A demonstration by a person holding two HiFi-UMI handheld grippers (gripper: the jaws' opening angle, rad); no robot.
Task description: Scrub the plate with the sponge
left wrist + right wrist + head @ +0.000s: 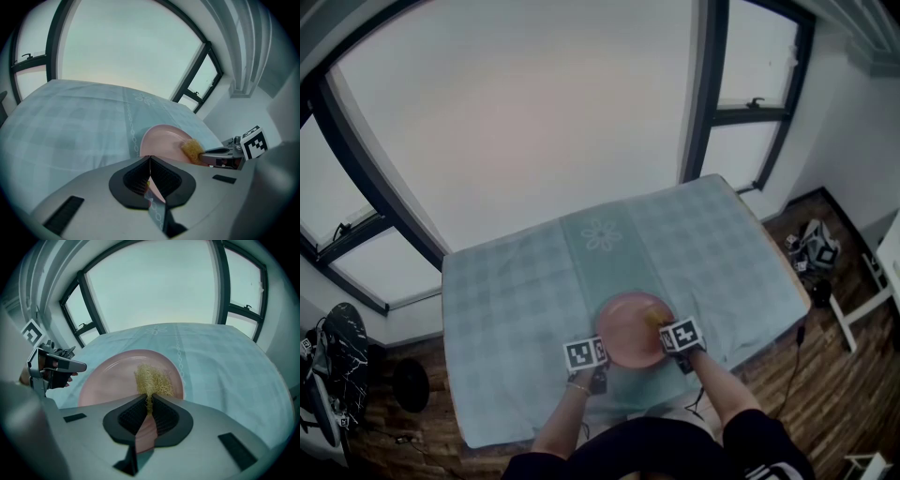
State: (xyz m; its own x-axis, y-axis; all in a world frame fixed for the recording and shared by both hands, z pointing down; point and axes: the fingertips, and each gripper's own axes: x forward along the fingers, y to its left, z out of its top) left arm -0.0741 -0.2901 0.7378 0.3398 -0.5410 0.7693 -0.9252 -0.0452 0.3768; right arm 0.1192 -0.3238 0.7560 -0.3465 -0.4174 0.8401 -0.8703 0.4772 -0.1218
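Note:
A pink plate (628, 330) lies on the pale checked cloth near the table's front edge, also seen as the plate (117, 376) and the plate (161, 140). My right gripper (149, 401) is shut on a yellow fibrous sponge (153, 378), which rests on the plate's right part; the sponge (191, 149) and the sponge (653, 317) show in the other views too. My left gripper (149, 176) is shut on the plate's near left rim. In the head view the left gripper (596, 375) sits at the plate's left front and the right gripper (667, 330) at its right.
The table (506, 309) carries a light blue checked cloth with a flower-patterned band down its middle. Large windows stand behind it. A dark bag (342, 352) lies on the wooden floor at left, and white furniture (877, 281) stands at right.

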